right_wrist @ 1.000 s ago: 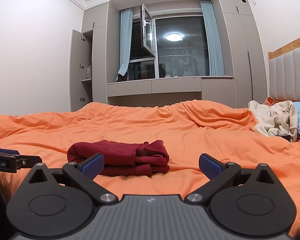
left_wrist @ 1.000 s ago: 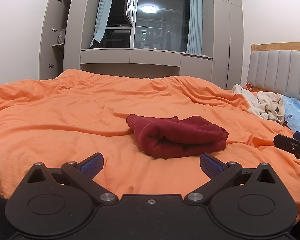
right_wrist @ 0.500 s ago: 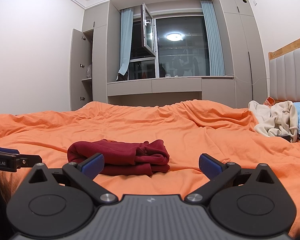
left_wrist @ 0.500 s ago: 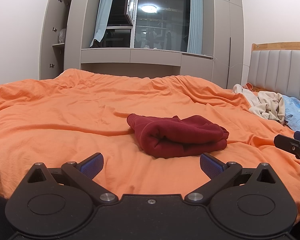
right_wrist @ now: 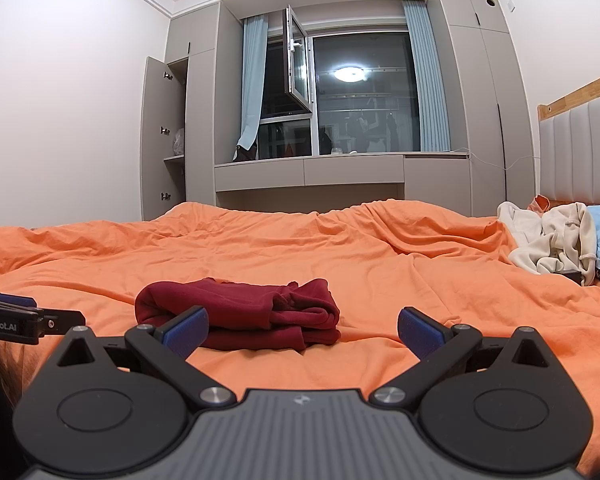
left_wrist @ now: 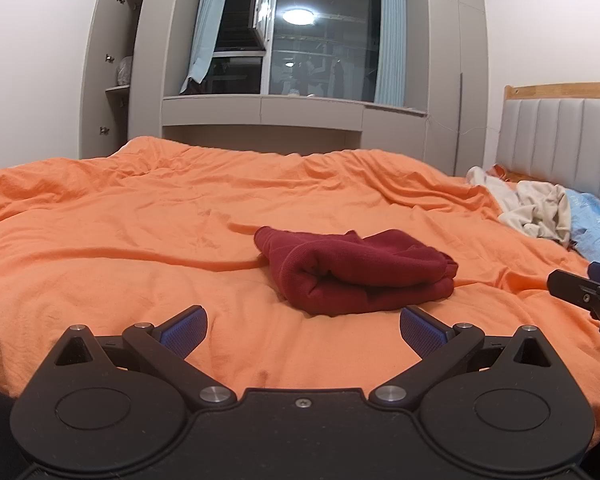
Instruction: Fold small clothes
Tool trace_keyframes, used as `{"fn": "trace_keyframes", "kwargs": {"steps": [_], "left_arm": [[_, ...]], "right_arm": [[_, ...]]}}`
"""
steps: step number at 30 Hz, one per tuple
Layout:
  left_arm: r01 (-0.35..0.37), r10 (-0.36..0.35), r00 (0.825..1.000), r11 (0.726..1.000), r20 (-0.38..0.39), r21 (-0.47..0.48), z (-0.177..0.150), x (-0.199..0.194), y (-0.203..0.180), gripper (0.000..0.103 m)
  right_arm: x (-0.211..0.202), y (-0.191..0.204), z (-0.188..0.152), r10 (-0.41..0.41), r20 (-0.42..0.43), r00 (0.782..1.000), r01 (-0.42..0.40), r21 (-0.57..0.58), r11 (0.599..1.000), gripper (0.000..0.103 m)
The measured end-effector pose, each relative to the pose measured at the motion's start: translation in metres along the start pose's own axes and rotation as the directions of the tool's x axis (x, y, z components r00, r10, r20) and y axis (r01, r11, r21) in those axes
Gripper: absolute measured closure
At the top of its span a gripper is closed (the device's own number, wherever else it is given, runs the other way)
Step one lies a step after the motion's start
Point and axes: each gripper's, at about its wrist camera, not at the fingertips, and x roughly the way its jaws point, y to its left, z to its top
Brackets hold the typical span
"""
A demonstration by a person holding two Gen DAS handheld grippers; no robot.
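Your left gripper [left_wrist: 303,330] and right gripper [right_wrist: 303,330] both hang spread wide over the orange duvet [left_wrist: 120,248], holding and touching nothing. Just beyond their blue pads lies the folded dark red knit garment [left_wrist: 356,270]; farther right, a cream clothes heap [right_wrist: 552,242].

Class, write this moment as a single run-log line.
left gripper: open, empty | right gripper: open, empty | red garment: folded on orange duvet | unfolded clothes: by headboard

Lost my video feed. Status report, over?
Left gripper and right gripper: jaws open, empty. Folded dark red knit garment lying on orange duvet, untouched. Nothing in the way.
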Motion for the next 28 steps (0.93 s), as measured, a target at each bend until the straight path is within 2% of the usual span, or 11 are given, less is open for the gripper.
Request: {"fn": "trace_keyframes", "kwargs": {"steps": [6, 16, 28], "left_arm": [[-0.06, 0.06, 0.998, 0.998, -0.025, 0.006, -0.002, -0.001, 0.005, 0.001], [-0.047, 0.045, 0.998, 0.999, -0.039, -0.028, 0.001, -0.005, 0.014, 0.001], [-0.05, 0.049, 0.998, 0.998, -0.042, -0.027, 0.003, -0.003, 0.013, 0.001]], "right_arm": [[0.0, 0.0, 0.0, 0.0, 0.0, 1.0, 0.0, 0.0, 1.0, 0.0], [0.0, 0.001, 0.0, 0.0, -0.002, 1.0, 0.0, -0.002, 1.0, 0.0], [0.0, 0.0, -0.003, 0.0, -0.005, 1.0, 0.0, -0.006, 1.0, 0.0]]}}
